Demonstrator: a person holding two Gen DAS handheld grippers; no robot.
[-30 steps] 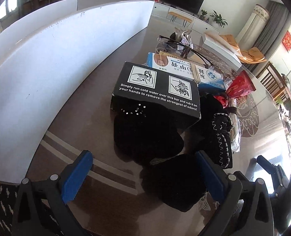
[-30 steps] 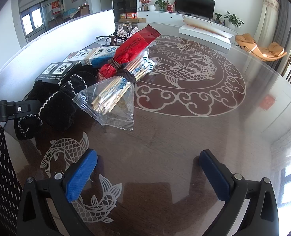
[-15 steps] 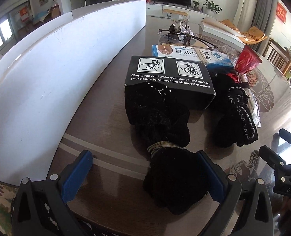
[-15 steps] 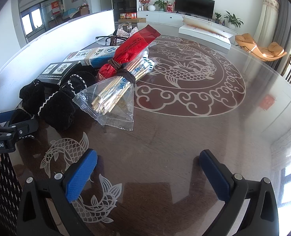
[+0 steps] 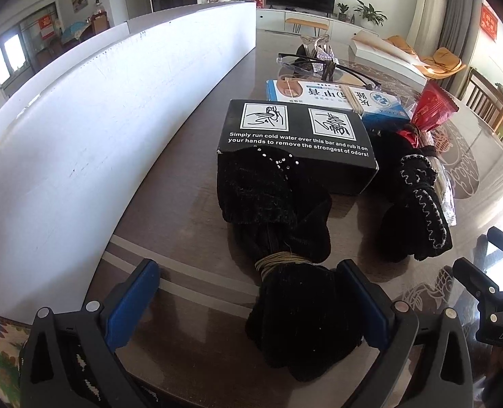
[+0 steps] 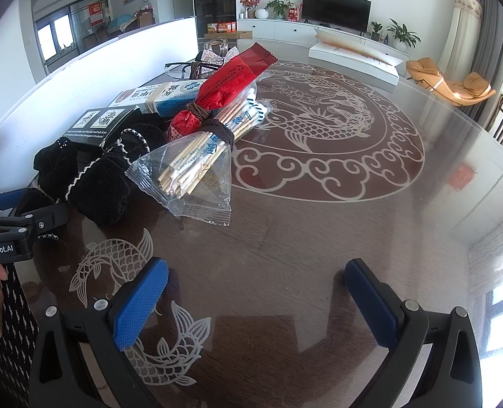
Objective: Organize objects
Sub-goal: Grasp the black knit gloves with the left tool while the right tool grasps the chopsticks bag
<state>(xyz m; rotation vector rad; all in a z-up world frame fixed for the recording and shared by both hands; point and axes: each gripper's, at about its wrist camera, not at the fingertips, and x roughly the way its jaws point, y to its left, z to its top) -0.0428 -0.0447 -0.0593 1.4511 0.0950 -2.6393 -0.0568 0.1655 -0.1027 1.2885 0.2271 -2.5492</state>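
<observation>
A black cloth bundle tied with twine (image 5: 285, 231) lies on the table against a black box (image 5: 299, 139). My left gripper (image 5: 251, 299) is open, and the bundle's near end lies between its blue fingers (image 5: 132, 295). A second black knit piece with white stitching (image 5: 418, 210) lies to the right; it also shows in the right wrist view (image 6: 98, 183). My right gripper (image 6: 256, 295) is open and empty over bare table. A clear bag of wooden sticks (image 6: 197, 166) and a red packet (image 6: 231, 81) lie ahead of it on the left.
A white board (image 5: 98, 108) stands along the table's left side. A blue-and-white box (image 5: 336, 98), glasses (image 5: 319, 64) and a shiny item lie further back. The glass tabletop (image 6: 319, 224) has fish and dragon patterns. Chairs stand at the far right.
My left gripper has swung left and drawn back a little, so the tied bundle now lies centred between its fingers. The right gripper has not moved.
</observation>
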